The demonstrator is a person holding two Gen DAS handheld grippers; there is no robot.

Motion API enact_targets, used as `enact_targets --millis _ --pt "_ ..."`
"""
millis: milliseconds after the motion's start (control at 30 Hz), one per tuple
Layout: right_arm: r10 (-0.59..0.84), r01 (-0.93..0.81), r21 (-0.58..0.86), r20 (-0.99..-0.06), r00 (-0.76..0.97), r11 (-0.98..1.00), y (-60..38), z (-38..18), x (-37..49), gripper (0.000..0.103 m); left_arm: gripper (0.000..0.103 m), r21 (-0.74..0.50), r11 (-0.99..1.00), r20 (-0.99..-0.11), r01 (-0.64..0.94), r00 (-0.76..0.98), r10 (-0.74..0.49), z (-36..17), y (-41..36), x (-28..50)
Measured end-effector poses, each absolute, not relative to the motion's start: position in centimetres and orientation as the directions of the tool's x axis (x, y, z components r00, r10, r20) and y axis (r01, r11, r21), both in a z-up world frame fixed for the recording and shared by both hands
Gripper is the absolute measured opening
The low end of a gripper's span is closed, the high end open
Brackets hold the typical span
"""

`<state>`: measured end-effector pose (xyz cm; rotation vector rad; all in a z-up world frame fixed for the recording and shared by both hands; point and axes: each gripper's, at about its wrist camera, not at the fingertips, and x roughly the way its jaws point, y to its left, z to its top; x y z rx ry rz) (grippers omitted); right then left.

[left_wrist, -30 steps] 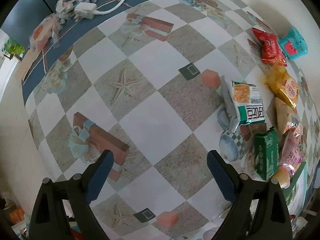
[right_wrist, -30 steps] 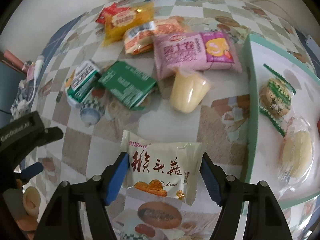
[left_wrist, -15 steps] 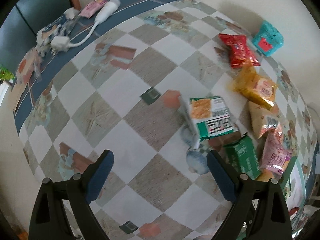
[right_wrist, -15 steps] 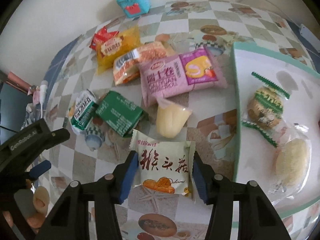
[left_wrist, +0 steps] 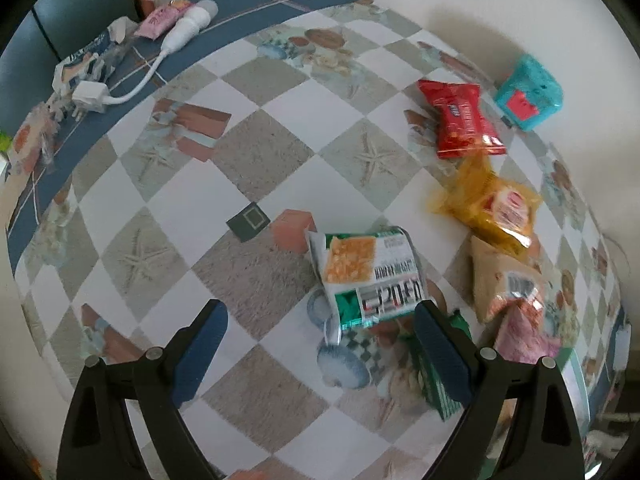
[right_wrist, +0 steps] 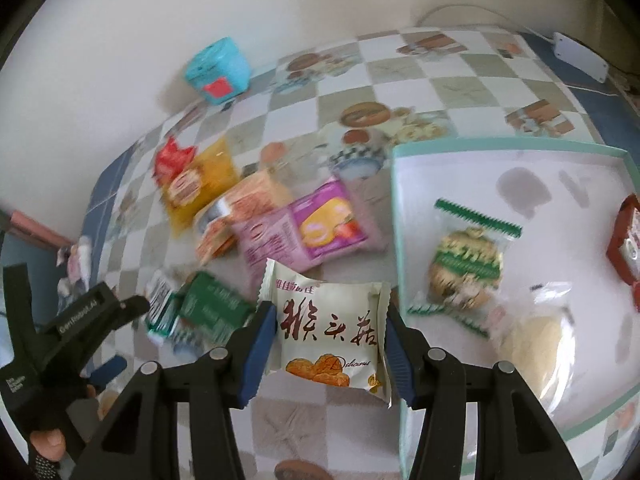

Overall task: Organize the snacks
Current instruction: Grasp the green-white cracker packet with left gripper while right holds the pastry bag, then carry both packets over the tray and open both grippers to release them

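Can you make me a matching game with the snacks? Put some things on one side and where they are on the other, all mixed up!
Things:
1. cream packet
2. green-edged cookie
3. teal box
4. left gripper

Places or states:
A. by the wall
B. open, holding nothing
C. lying in the tray
D. squeezed in the right gripper

Pairs: 1-D, 2-C, 3-A, 4-B

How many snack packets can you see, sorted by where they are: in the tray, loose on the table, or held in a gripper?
In the tray: 3
Loose on the table: 6
Held in the right gripper: 1, the cream packet
Total: 10 packets in view
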<state>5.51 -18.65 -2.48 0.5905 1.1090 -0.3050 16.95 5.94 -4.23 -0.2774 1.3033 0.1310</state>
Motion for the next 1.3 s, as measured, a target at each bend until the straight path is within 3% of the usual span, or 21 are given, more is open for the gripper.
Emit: enact_targets --millis 333,433,500,733,1300 --pt "0.047 0.527 0.292 -0.902 0.428 0.798 -20.2 -2.9 6.6 0.055 0.093 -0.139 0.961 -0.963 -0.24 0.258 -0.075 -6.1 4.2 19.9" --pt "0.055 0.528 0.301 -0.901 0.431 0.794 -20.5 -2.9 6.6 0.055 0.081 -0.155 0.958 -0.962 -0.243 0.257 -0.09 -6.4 4.0 20.2" --pt "0.054 0.528 0.301 -0.9 0.432 0.794 -20.5 -2.8 6.6 0.055 0.067 -0.168 0.956 -0.959 -0.241 0.264 -0.102 -6.3 3.9 20.1" --pt "0.056 0.524 0.319 -0.888 0.456 0.79 -20.6 -1.6 6.0 0.055 0.054 -0.186 0.958 -0.956 -0.221 0.266 -0.124 -5.2 3.8 19.7" --pt "0.033 0.538 0.34 -0.866 0.499 0.772 -21.6 1.5 4.2 0.056 0.053 -0.21 0.964 -0.911 -0.164 0.391 -0.132 2.1 3.3 17.1"
